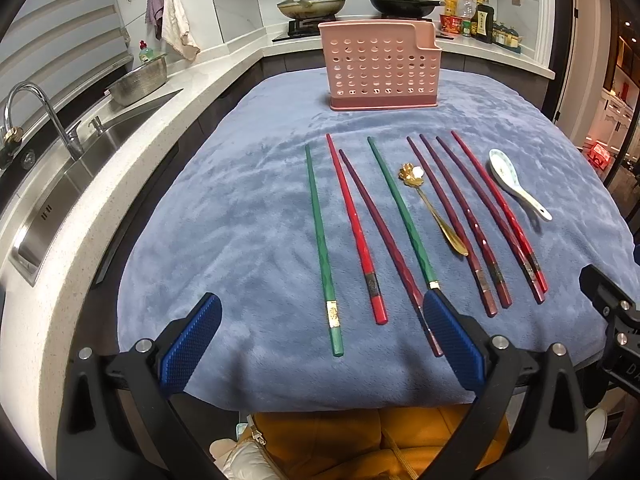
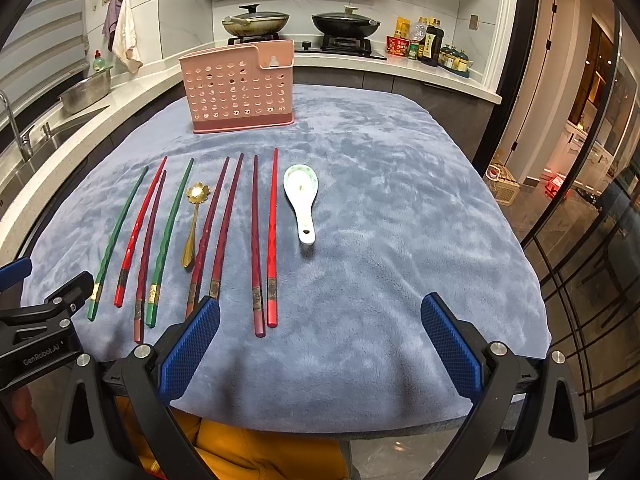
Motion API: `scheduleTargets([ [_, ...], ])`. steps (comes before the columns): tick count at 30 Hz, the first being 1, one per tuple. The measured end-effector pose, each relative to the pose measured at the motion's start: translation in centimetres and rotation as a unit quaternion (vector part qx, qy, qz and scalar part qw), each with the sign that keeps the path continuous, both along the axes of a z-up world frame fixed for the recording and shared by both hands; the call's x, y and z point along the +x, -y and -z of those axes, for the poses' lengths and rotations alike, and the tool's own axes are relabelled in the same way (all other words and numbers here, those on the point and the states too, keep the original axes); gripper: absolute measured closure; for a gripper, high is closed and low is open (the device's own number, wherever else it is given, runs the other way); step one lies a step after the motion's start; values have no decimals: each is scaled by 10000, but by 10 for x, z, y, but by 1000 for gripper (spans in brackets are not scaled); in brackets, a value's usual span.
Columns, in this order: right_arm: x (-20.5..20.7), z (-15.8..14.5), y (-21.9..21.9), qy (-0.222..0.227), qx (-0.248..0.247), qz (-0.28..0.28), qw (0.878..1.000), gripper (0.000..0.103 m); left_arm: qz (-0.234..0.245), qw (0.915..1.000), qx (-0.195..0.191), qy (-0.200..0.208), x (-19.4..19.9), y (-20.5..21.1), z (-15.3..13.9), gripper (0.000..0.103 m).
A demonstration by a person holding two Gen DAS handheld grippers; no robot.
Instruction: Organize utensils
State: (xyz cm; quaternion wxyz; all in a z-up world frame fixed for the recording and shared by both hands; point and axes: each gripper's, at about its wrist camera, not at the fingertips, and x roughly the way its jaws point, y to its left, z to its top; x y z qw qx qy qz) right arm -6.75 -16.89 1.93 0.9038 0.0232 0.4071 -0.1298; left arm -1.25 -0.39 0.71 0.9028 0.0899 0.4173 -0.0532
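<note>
Lowest in each wrist view, the gripper fingers frame the scene. The left gripper [image 1: 322, 320] has its blue pads wide apart with nothing between them, held at the near edge of the blue cloth [image 1: 224, 240]. The right gripper [image 2: 320, 322] is the same: pads spread, holding nothing, near the cloth's front edge.

Just beyond the fingers, mid-frame, the utensils lie in a row on the cloth, handles toward the camera. In the left view, from left: a green chopstick [image 1: 322, 248], a red chopstick [image 1: 356, 228], a maroon chopstick [image 1: 380, 236], then a second green one [image 1: 402, 216] whose near end sits just by the left gripper's right pad. Right of these lies a gold spoon [image 1: 434, 212], then four more dark red and red chopsticks [image 1: 476, 220] close together, some touching or crossing near the handles. At the right end of the row is the white spoon [image 1: 516, 184], bowl up.

Farther back, upper centre, stands the pink holder [image 1: 382, 66], upright; no utensil shows above its rim. Behind it are the counter, sink [image 1: 92, 148] at left, and two pans [image 1: 352, 2] on the stove.

By my reading, the task has not started: every utensil remains on the cloth, and all eight chopsticks and both spoons are left to sort.
</note>
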Motion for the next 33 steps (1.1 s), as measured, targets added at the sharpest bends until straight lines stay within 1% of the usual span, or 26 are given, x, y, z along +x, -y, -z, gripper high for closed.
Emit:
scheduleTargets([
  [33, -7, -11, -3, 136, -72, -179, 9997, 7, 38, 10000, -12, 23, -10, 2, -11, 7],
])
